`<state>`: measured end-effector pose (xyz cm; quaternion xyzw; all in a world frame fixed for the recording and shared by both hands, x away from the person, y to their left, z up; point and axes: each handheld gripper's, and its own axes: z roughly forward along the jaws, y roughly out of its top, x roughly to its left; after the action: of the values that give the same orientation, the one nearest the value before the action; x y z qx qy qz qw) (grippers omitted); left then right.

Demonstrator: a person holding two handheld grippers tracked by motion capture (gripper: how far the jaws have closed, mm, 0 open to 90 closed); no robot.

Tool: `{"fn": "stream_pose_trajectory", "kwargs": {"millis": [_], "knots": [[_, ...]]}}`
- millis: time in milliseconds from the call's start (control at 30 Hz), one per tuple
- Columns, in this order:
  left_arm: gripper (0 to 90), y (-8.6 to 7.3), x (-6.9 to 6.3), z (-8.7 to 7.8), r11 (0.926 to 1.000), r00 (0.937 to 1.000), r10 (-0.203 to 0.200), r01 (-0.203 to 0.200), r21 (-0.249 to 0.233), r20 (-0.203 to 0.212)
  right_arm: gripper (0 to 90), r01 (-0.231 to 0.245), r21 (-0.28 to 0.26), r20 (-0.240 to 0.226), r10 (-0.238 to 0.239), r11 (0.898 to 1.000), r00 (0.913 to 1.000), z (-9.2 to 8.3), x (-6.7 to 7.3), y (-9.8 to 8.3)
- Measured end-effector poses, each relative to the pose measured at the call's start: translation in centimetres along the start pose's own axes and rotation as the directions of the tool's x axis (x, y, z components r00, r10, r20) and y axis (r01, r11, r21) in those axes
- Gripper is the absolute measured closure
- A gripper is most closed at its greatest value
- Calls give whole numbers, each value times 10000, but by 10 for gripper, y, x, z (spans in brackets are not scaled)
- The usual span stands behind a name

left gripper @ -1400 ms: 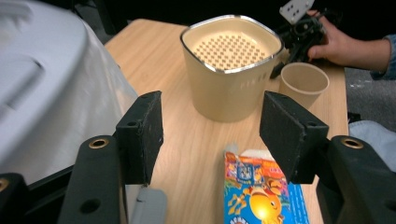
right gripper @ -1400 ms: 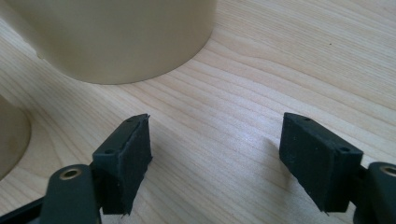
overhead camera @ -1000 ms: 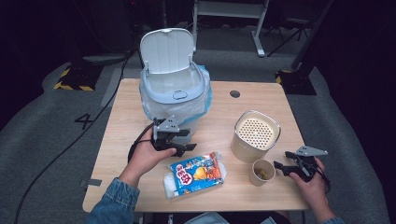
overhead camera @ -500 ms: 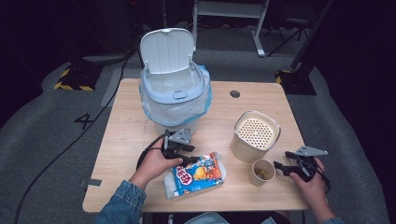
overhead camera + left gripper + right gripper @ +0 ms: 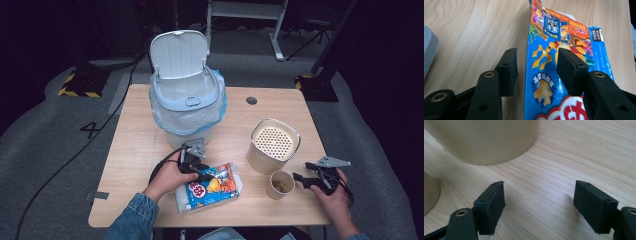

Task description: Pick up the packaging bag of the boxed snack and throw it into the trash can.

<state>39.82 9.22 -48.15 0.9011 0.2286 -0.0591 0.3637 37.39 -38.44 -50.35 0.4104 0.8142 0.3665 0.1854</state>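
1. One change stands out: the left gripper (image 5: 199,172) has come down from beside the bin onto the flat blue and orange printed snack packet (image 5: 212,187), and its jaws have just been closing.
2. In the left gripper view the packet's (image 5: 554,62) upper edge lies between the two black pads (image 5: 567,71). One pad rests over its printed face while the other stands just off its edge, so the jaws are half closed around it without clamping it yet.
3. My reading: the pick-up is about to be completed, and the open bin behind is the likely destination.
4. The packet lies flat on the pale wooden table (image 5: 140,145), near the front edge, just ahead of the white lidded waste bin with a blue plastic liner (image 5: 187,100).
5. The right gripper (image 5: 306,179) rests with jaws apart and nothing between them, beside the small brown paper cup (image 5: 281,185).
6. Counted:
   - two grippers
   - one packet
   - one bin
   - one paper cup
   - one cream cylindrical canister with a perforated lid (image 5: 274,145)
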Motion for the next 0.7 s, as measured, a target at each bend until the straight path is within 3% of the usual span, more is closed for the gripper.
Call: {"fn": "stream_pose_trajectory", "kwargs": {"millis": [167, 433, 600, 700], "knots": [[656, 1, -1, 1, 9994, 9999, 106, -107, 341, 22, 256, 0, 1, 0, 0, 10000, 10000, 0, 0, 0], [810, 3, 2, -2, 9988, 10000, 36, -33, 479, -46, 256, 5, 1, 1, -5, 10000, 10000, 0, 0, 0], [878, 6, 1, -14, 10000, 9999, -55, 55, 5, 95, 256, 4, 1, 1, -4, 10000, 10000, 0, 0, 0], [885, 9, -3, -25, 9982, 9999, 26, -19, -607, 102, 256, -1, -1, 1, 1, 10000, 10000, 0, 0, 0]]}}
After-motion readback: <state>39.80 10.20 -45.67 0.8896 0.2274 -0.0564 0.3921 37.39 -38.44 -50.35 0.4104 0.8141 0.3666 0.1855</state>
